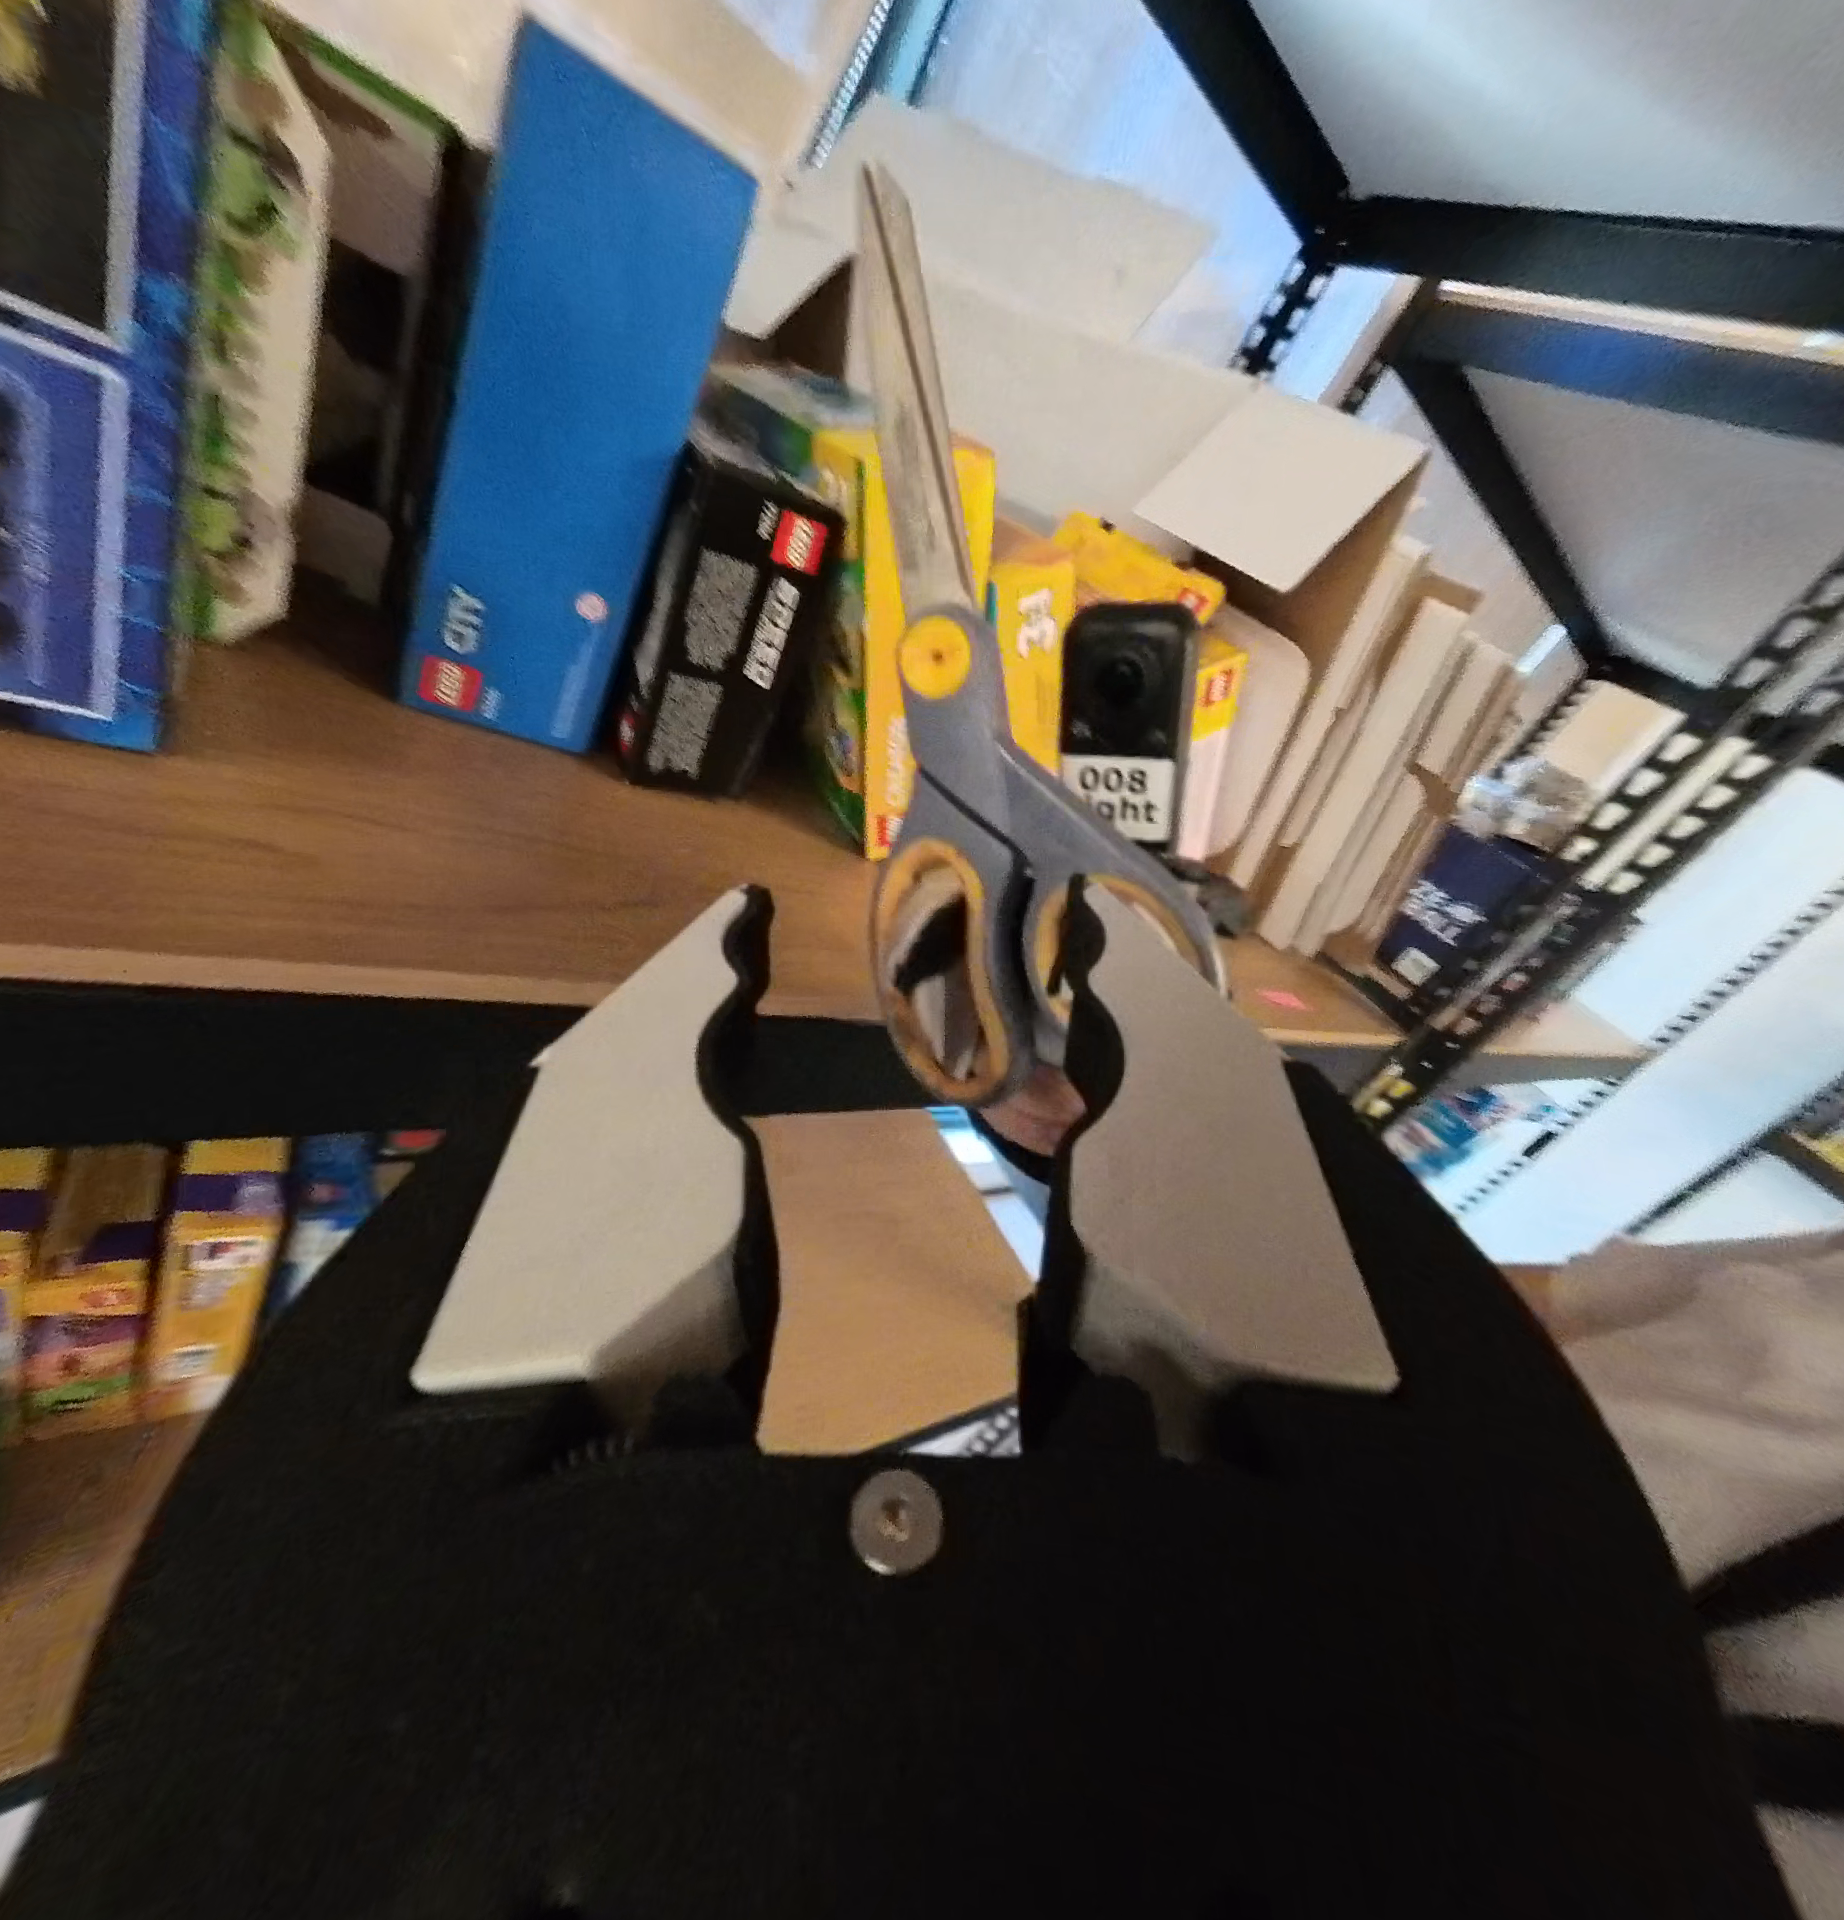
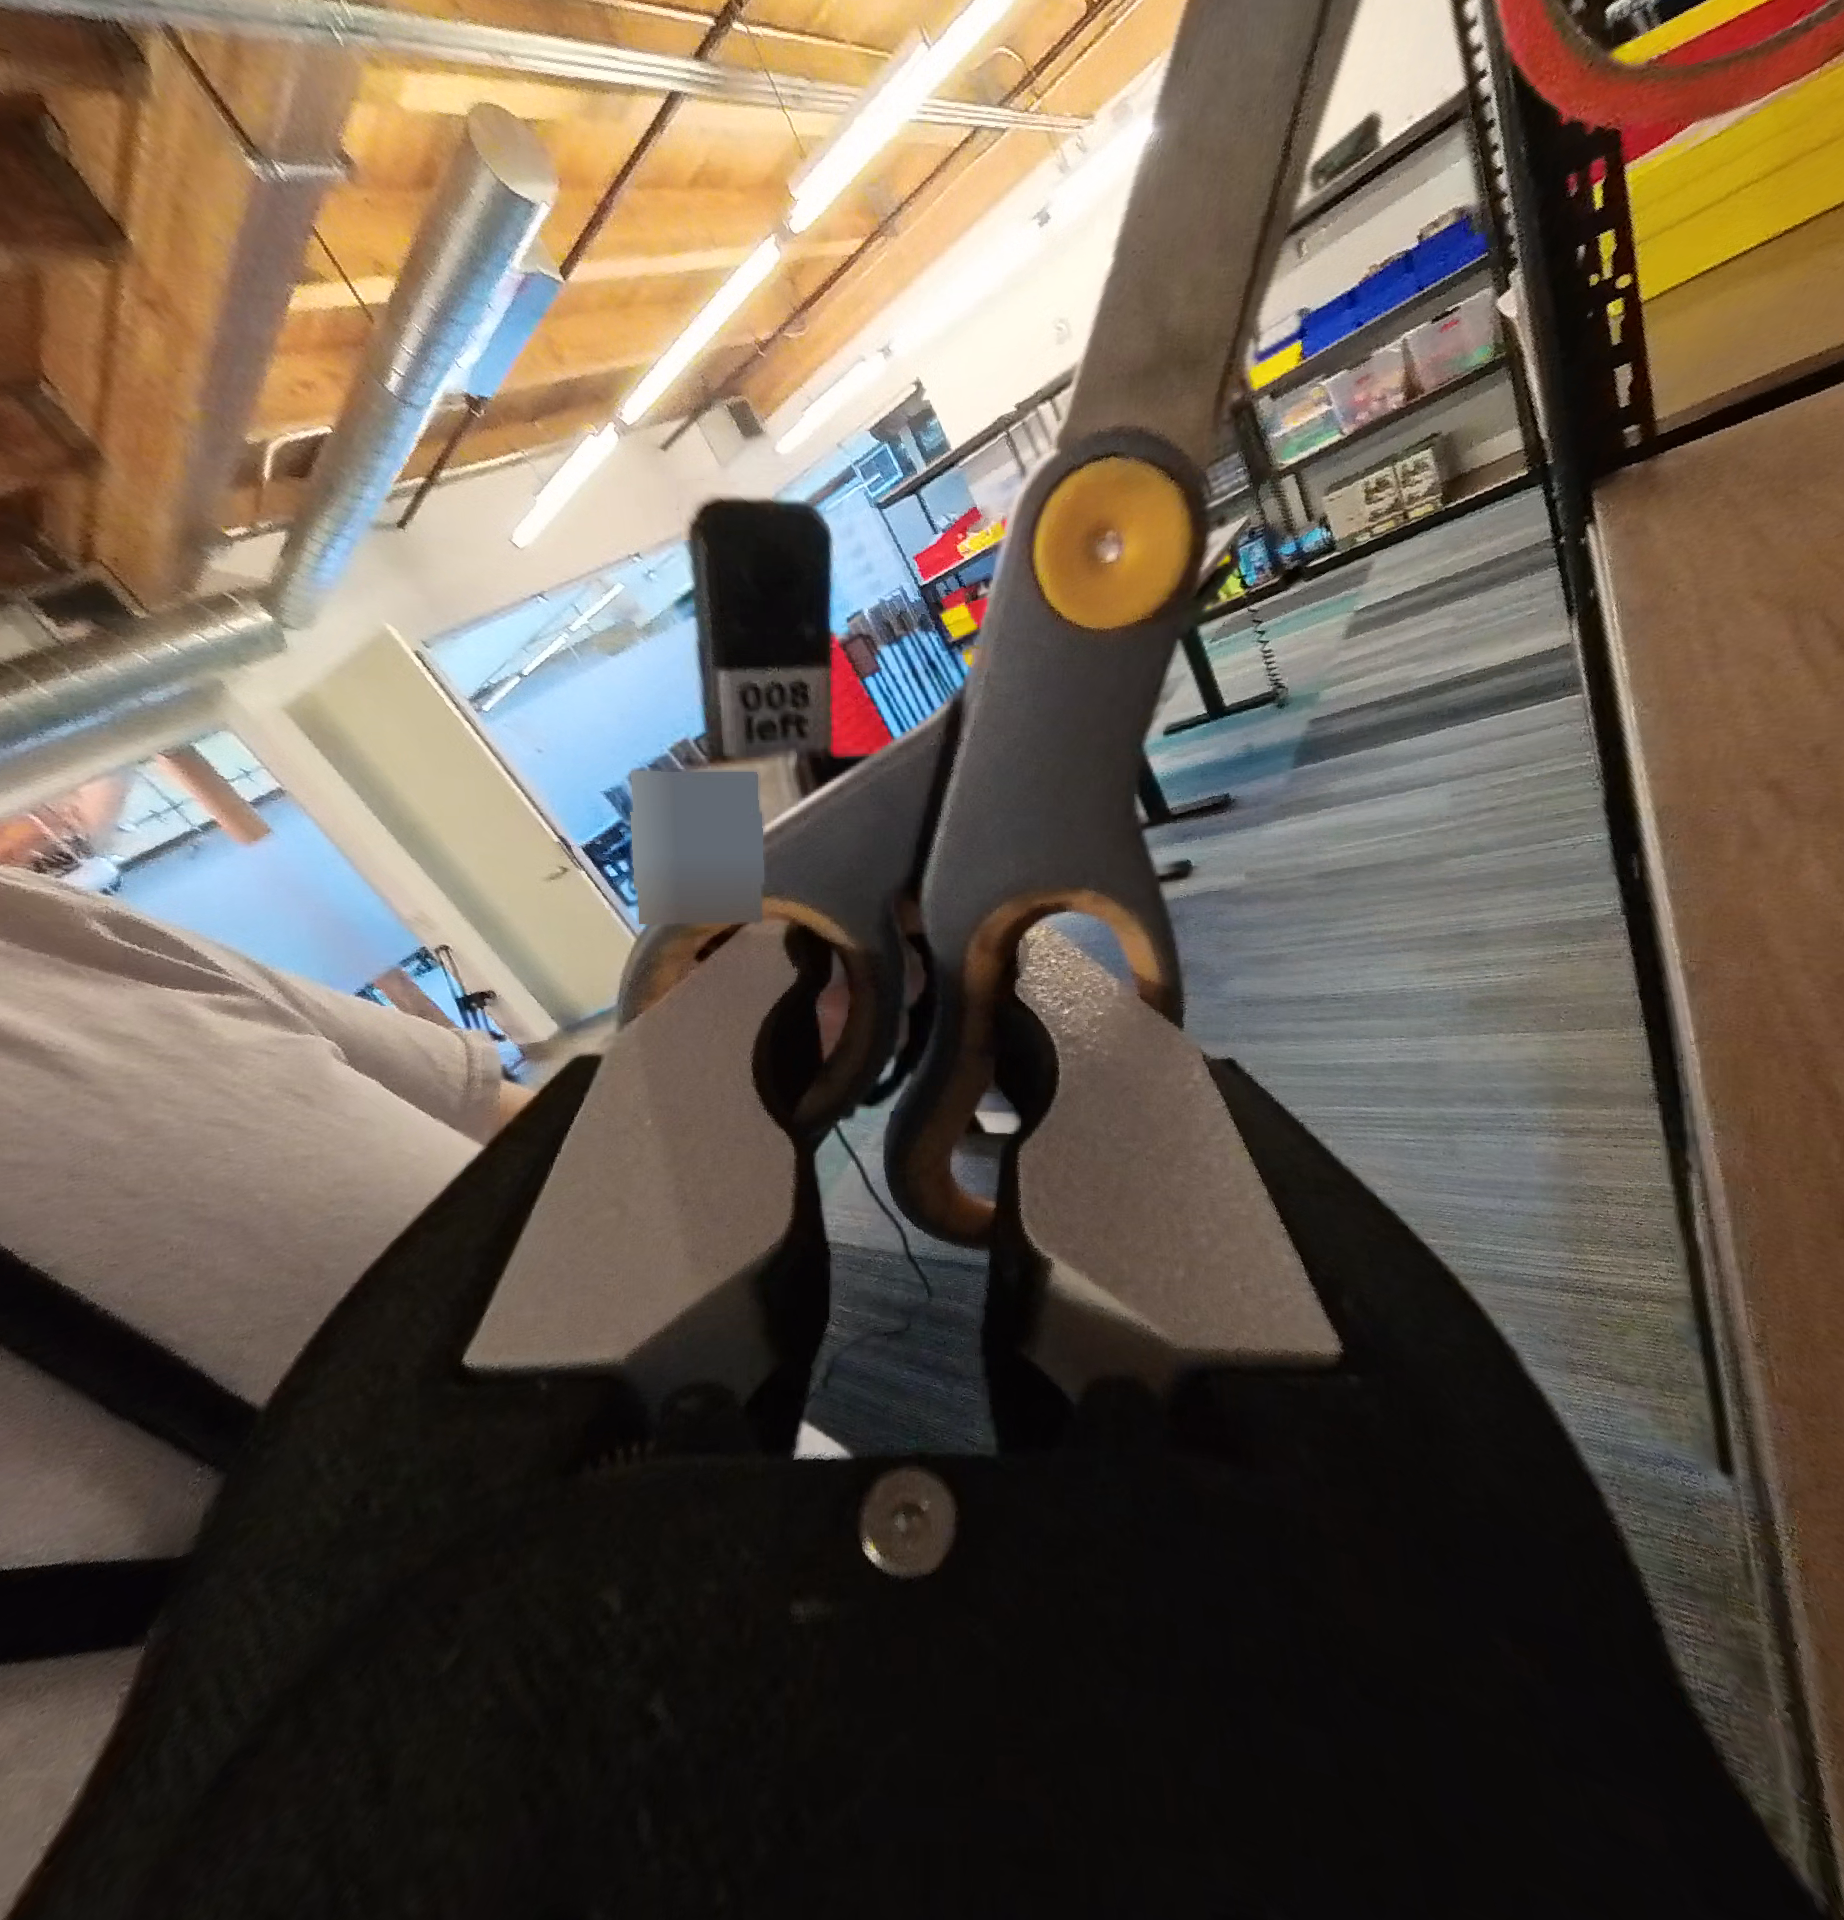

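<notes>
Right gripper [image 2: 907,966]: fingers spread, one inside each handle loop of upright scissors [image 2: 1043,779]. Left gripper [image 1: 913,914]: fingers spread, scissors by its right fingertip, perhaps touching.

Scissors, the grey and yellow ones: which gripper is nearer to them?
Right. The right gripper has its fingers in the handle loops of the scissors; the left gripper faces them from the opposite side, open, one fingertip beside a loop.

We see grey-handled scissors [image 1: 949,727] with yellow-lined loops and yellow pivot, blades closed, pointing upward, held aloft before shelves.
</notes>
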`<state>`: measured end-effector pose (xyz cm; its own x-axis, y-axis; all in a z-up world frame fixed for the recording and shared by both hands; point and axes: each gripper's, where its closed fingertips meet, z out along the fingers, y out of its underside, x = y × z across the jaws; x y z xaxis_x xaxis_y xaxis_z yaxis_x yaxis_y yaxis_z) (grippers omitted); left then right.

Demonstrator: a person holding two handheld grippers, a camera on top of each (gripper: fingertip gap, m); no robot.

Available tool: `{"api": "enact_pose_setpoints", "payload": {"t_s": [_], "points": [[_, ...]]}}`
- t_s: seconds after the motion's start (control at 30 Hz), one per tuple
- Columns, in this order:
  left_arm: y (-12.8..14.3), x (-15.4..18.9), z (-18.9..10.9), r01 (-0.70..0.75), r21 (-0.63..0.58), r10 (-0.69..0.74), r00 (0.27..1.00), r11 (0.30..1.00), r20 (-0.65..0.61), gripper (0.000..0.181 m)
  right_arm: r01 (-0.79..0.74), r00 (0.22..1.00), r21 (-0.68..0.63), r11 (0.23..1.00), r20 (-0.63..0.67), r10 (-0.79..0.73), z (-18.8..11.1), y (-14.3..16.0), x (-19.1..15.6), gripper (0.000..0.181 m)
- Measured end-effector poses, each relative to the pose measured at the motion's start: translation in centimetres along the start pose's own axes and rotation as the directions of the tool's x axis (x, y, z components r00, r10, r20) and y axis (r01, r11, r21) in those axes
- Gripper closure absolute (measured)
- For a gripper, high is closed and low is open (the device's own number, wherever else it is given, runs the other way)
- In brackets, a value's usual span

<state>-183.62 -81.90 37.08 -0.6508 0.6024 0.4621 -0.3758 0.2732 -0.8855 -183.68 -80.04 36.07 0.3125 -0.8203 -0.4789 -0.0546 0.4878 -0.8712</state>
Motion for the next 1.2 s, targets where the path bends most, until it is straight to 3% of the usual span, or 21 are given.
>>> {"api": "enact_pose_setpoints", "payload": {"t_s": [0.13, 0.37, 0.5, 0.7, 0.87, 1.03, 1.1, 1.2], "points": [[1.6, 1.6, 1.3, 0.097, 0.012, -0.094, 0.987, 0.995, -0.131, 0.117, -0.029, 0.999, 0.0, 1.0, -0.042, 0.029, -0.3, -0.4, 0.6, 0.147], [1.7, 3.4, 2.2, 0.075, 0.075, -0.06, 0.982, 0.994, -0.178, 0.098, -0.06, 0.997, 0.089, 0.994, -0.038, 0.064, -1.2, -2.1, 0.2, 0.147], [2.8, 4.5, 3.3, 0.078, 0.056, -0.065, 0.977, 0.995, -0.202, 0.096, -0.061, 0.997, 0.134, 0.989, -0.035, 0.067, -1.3, -2.8, -0.1, 0.147], [2.6, 5.8, 3.3, 0.035, 0.083, -0.016, 0.975, 0.996, -0.22, 0.098, -0.044, 0.997, 0.082, 0.996, -0.053, 0.048, -0.6, -2.2, -0.6, 0.145], [2.6, 5.9, 2.6, -0.033, 0.105, 0.05, 0.985, 0.994, -0.166, 0.095, -0.04, 0.999, 0.072, 0.997, -0.023, 0.042, 0.4, -2.4, -1.6, 0.137], [3.1, 5.7, 2.1, -0.073, 0.103, 0.086, 0.988, 0.992, -0.128, 0.088, -0.075, 0.996, 0.085, 0.994, 0.054, 0.071, 1.9, -2.8, -2.6, 0.108], [2.8, 5.4, 1.6, -0.067, 0.115, 0.081, 0.989, 0.991, -0.125, 0.091, -0.056, 0.997, 0.073, 0.996, 0.057, 0.052, 2.4, -2.8, -2.7, 0.11], [2.4, 5.0, 0.9, -0.068, 0.121, 0.083, 0.988, 0.99, -0.128, 0.094, -0.083, 0.993, 0.062, 0.995, 0.088, 0.077, 3.0, -2.9, -2.4, 0.129]]}}
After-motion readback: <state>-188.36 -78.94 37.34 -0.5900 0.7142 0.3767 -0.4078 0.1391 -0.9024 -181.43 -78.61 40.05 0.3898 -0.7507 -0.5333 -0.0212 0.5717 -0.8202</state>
